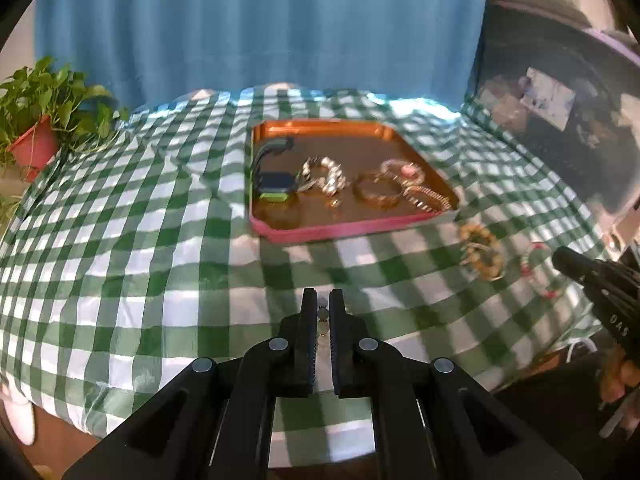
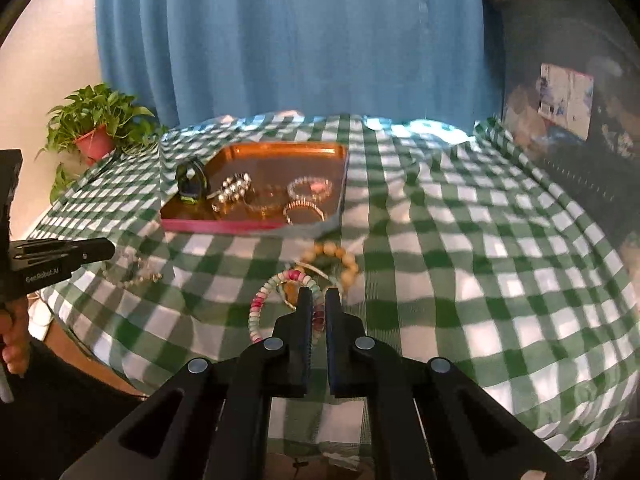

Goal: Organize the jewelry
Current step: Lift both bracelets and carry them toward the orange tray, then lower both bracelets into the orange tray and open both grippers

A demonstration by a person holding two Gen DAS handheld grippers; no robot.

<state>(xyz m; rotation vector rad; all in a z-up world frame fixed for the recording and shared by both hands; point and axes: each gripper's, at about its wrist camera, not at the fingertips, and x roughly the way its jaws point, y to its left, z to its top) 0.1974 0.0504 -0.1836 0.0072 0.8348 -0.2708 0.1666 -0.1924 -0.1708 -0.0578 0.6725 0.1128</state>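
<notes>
An orange tray (image 1: 320, 127) (image 2: 280, 148) with a pink front rim sits on the green checked cloth. It holds a dark watch (image 1: 274, 184) (image 2: 191, 184), a pearl bracelet (image 1: 326, 174) (image 2: 234, 188) and several bangles (image 1: 378, 192) (image 2: 304, 210). My left gripper (image 1: 323, 300) is shut on a small beaded piece (image 1: 322, 314) above the cloth, in front of the tray. My right gripper (image 2: 316, 298) is shut on a pink and mint bead bracelet (image 2: 260, 304). A wooden bead bracelet (image 2: 340, 264) (image 1: 482, 252) lies just beyond it. A pale chain (image 2: 132, 272) lies under the left gripper.
A potted plant (image 1: 38, 120) (image 2: 96, 128) stands at the table's far left corner. A blue curtain (image 1: 256, 24) hangs behind. A dark cluttered shelf (image 2: 580, 120) is at the right. The cloth is wrinkled near the tray.
</notes>
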